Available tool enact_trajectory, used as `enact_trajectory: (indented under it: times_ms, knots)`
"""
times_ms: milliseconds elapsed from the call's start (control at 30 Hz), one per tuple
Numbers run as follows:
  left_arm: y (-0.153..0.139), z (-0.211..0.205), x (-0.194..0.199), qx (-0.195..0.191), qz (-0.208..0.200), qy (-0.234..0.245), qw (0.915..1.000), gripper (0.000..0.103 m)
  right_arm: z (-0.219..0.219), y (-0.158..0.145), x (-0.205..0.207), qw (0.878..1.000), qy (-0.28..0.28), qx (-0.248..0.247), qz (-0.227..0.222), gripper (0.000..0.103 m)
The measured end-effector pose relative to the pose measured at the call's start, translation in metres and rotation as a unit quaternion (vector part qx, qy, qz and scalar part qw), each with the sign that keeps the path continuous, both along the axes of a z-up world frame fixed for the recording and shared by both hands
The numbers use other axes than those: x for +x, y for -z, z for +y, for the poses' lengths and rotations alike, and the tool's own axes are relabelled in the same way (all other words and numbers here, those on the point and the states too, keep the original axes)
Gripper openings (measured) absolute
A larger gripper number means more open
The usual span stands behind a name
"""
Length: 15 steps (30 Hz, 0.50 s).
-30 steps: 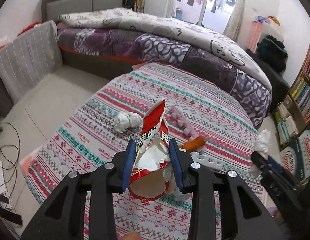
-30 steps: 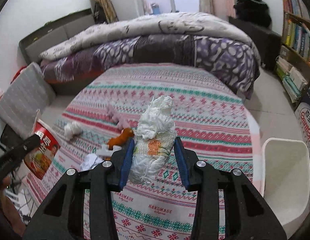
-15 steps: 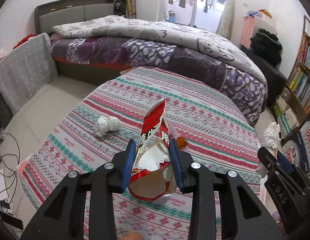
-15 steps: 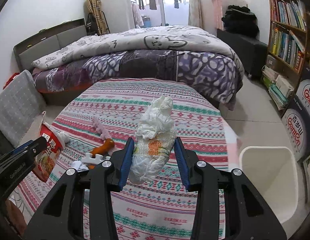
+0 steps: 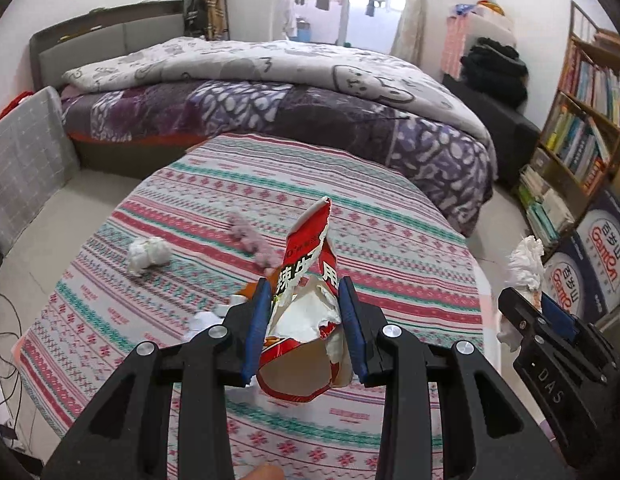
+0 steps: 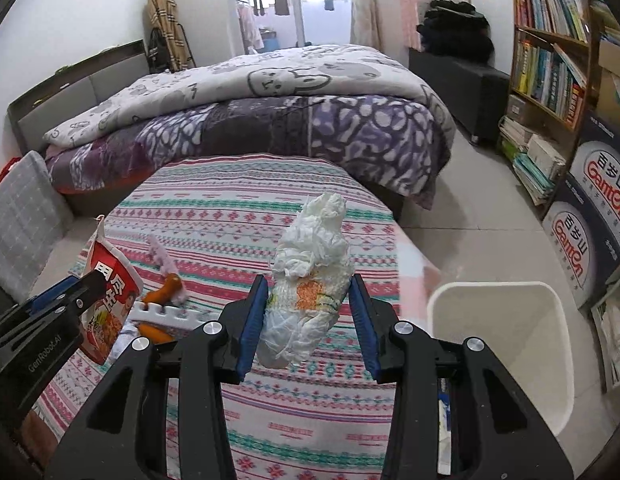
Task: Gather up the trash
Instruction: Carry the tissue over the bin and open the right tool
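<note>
A: Biggest first: what's in front of you?
B: Table w/ patterned cloth (image 5: pixel 389 216); white bin (image 6: pixel 505 344) on floor at its right edge.
A: Your claws?
B: Left gripper (image 5: pixel 306 320) clamped on torn red snack bag (image 5: pixel 310 264), held above cloth. Right gripper (image 6: pixel 308 312) clamped on crumpled tissue wad (image 6: pixel 313 256), near bin.
A: Left on the cloth?
B: Small paper ball (image 5: pixel 148 254), pink scrap (image 5: pixel 250 238).
</note>
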State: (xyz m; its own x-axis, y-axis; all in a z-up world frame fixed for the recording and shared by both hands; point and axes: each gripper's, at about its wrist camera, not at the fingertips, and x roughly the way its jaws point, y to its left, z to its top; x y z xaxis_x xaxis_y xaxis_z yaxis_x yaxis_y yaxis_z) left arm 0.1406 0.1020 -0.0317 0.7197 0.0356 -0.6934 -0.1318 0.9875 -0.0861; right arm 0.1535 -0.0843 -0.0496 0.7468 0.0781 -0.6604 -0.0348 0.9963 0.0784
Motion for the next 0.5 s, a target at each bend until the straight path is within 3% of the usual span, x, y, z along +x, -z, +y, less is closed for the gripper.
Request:
enact_trajectory:
  times_ms: [300, 500]
  knots:
    - [0.007, -0.040, 0.005, 0.008, 0.006, 0.044, 0.9990, 0.035, -0.058, 0.003, 0.004, 0.997, 0.068, 0.024, 0.027, 0.040]
    - [0.014, -0.067, 0.007, -0.008, 0.016, 0.096, 0.9953, 0.035, -0.106, 0.010, 0.006, 0.988, 0.132, 0.047, 0.057, 0.041]
